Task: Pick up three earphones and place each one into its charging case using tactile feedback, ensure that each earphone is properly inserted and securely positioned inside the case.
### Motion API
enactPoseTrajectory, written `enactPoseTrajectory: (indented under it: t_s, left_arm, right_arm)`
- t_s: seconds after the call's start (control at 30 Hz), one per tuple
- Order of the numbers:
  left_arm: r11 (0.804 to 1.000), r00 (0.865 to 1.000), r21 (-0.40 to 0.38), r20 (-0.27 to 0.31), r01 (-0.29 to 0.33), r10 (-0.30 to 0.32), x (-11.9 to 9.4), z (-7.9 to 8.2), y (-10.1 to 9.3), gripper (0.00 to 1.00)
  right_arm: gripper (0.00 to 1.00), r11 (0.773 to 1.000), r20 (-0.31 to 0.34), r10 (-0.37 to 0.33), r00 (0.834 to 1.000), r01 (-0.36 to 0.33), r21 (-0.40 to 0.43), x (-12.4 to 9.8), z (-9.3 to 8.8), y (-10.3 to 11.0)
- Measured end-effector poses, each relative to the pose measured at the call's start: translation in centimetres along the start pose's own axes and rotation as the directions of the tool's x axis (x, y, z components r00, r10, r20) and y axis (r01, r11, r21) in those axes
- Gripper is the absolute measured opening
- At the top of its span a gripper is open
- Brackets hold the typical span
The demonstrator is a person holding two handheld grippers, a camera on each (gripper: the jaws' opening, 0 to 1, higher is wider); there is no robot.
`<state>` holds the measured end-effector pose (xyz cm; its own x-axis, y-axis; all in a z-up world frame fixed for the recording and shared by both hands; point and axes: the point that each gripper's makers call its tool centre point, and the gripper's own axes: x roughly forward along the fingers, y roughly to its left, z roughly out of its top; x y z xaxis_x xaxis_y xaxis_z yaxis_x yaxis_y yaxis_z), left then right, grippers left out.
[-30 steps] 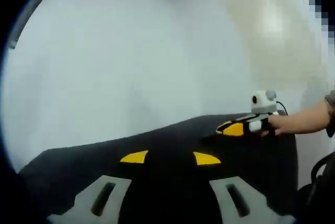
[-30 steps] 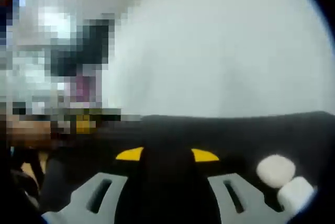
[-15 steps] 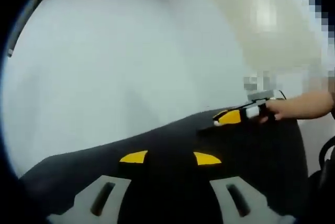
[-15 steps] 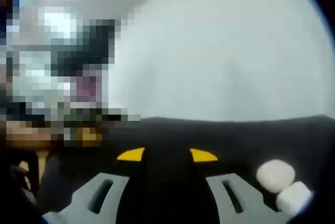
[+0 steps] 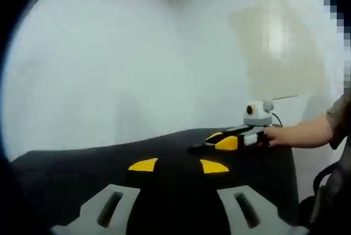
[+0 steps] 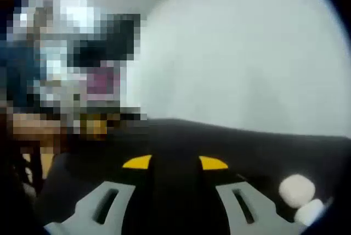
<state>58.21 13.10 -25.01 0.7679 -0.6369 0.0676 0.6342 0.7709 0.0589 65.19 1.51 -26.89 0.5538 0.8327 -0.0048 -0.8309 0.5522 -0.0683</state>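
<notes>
1. Left tongs [image 5: 178, 191]: jaws apart, nothing between them, over the black table [image 5: 82, 174].
2. Right tongs [image 6: 173, 191]: jaws apart, nothing between them. In the left gripper view they [image 5: 222, 140] sit ahead and to the right of the left tongs, held by a hand [image 5: 279, 135] low above the table.
3. Two white cases [image 6: 296, 188]: on the table, right of the right tongs, touching or nearly so; lids cannot be told.
4. Wall [image 5: 137, 70]: pale, behind the table.
</notes>
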Motion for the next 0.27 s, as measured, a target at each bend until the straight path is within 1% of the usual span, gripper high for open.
enactPoseTrajectory:
  t_s: [0.07, 0.27]
  left_arm:
    - [1.000, 1.000, -0.012, 0.010, -0.016, 0.016, -0.19, 0.00, 1.09, 0.25]
    - [0.999, 0.999, 0.017, 0.037, -0.028, 0.028, -0.70, 0.35, 1.37, 0.25]
  right_arm:
    - [0.33, 1.000, -0.005, -0.004, 1.000, 0.004, -0.004, -0.12, -0.05, 0.00]
    - [0.33, 1.000, -0.006, -0.003, 1.000, 0.003, -0.004, -0.32, 0.07, 0.13]
